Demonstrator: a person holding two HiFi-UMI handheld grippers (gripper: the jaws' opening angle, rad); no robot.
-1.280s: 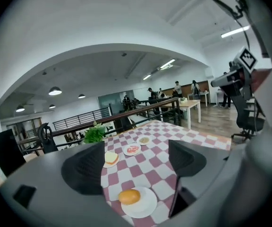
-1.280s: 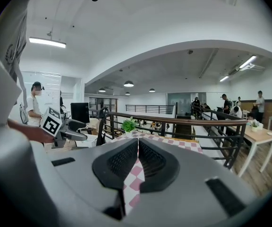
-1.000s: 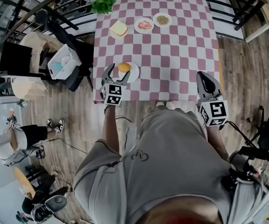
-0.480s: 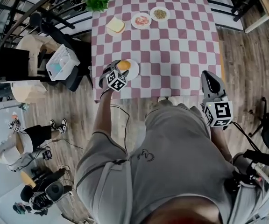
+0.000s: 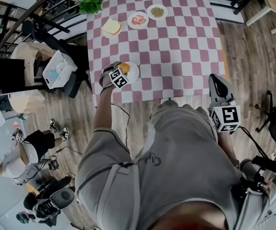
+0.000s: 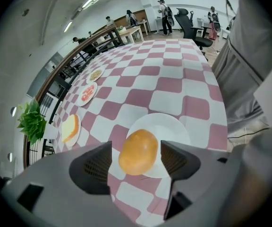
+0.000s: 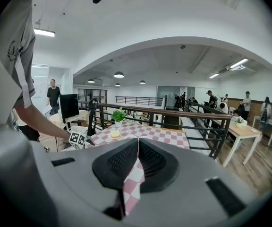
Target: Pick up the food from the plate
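Observation:
A round golden bun [image 6: 138,151] lies on a white plate [image 6: 178,126] near the front left corner of the checked table [image 5: 176,56]. My left gripper [image 6: 136,148] reaches over the plate with the bun [image 5: 124,67] between its jaws. The right pad sits almost against the bun, and a thin strip of plate shows at the left pad. The bun still rests on the plate [image 5: 133,74]. My right gripper [image 5: 216,83] hangs off the table's front right edge. It is shut, with nothing in it [image 7: 138,148].
At the table's far side stand a plate with a bread slice [image 5: 111,27], a plate of red food [image 5: 138,19], a plate of grains [image 5: 156,11] and a green plant [image 5: 91,3]. A chair with a white basket [image 5: 59,68] stands left of the table.
My left gripper has moved forward over the plate, so the bun now sits between its jaws instead of ahead of them. The right gripper has stayed put.

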